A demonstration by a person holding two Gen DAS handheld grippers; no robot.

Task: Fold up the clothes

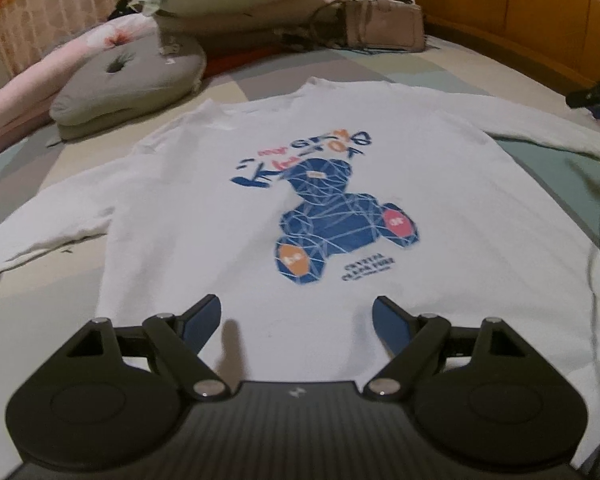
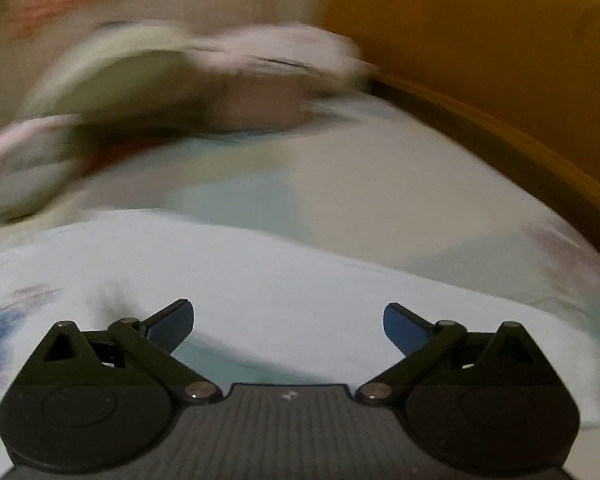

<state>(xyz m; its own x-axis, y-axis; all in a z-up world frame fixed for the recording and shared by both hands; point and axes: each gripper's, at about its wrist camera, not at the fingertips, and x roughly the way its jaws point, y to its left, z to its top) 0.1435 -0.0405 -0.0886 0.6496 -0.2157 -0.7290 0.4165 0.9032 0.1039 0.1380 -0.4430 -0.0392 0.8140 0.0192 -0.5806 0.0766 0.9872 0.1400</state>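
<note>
While the white shirt point(image 1: 300, 168) lies flat on the bed point(image 1: 440, 68) in front of our left tongs point(image 1: 296, 320), both tongs point(image 2: 288, 322) stand apart and hold nothing. Next we must grab a sleeve point(image 1: 48, 216).

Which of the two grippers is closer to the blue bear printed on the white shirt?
Left. The left gripper hangs open just short of the blue bear print, near the hem. The right gripper, also open, is over plain white cloth, the print only a blur at its view's left edge.
</note>
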